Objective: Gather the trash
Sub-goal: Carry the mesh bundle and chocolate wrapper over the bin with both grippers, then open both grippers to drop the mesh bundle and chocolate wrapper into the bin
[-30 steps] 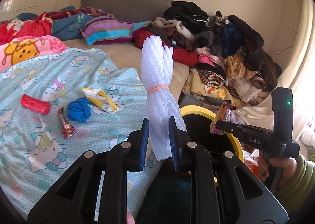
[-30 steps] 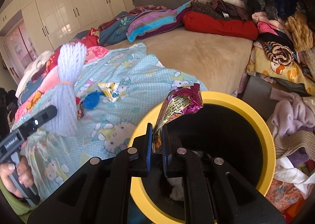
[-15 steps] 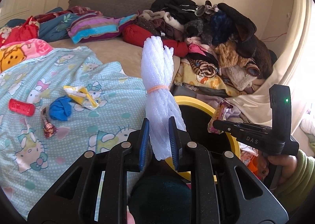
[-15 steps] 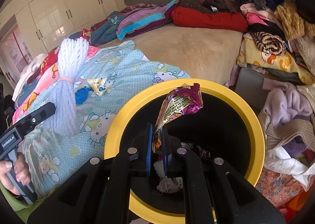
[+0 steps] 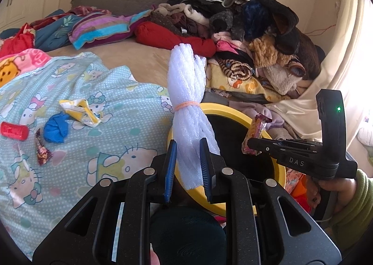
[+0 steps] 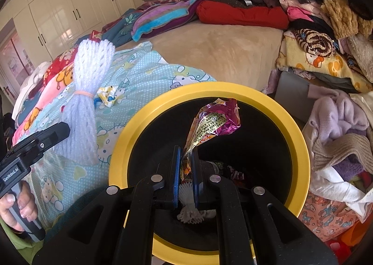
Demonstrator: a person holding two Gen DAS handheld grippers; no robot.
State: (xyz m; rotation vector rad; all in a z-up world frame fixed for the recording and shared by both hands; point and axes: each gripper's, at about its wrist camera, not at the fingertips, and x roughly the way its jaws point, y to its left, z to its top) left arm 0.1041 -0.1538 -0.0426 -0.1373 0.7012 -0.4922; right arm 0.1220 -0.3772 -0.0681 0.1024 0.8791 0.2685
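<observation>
Over the yellow-rimmed bin (image 6: 300,139) beside the bed's near edge, the right hand-held gripper (image 6: 185,171) is clamped on the tail of one foil wrapper (image 6: 214,123), which stands up above the bin's mouth; the left hand-held gripper (image 5: 187,164) is clamped on the lower part of one white foam-net bundle (image 5: 188,92), tied at its middle with a band, just beside the rim. Both pieces look very light and soft: the net should squash and spring back, so a hold near the band seems surest, while the foil is probably slick and crinkly, best pinched by a crimped end. On the bed's patterned sheet (image 5: 121,92), toward its left edge, four more pieces lie: one red tube (image 5: 14,130), one blue wad (image 5: 55,130), one yellow carton (image 5: 81,112), one small twisted wrapper (image 5: 42,151). Some trash already lies inside the bin, too jumbled to count.
</observation>
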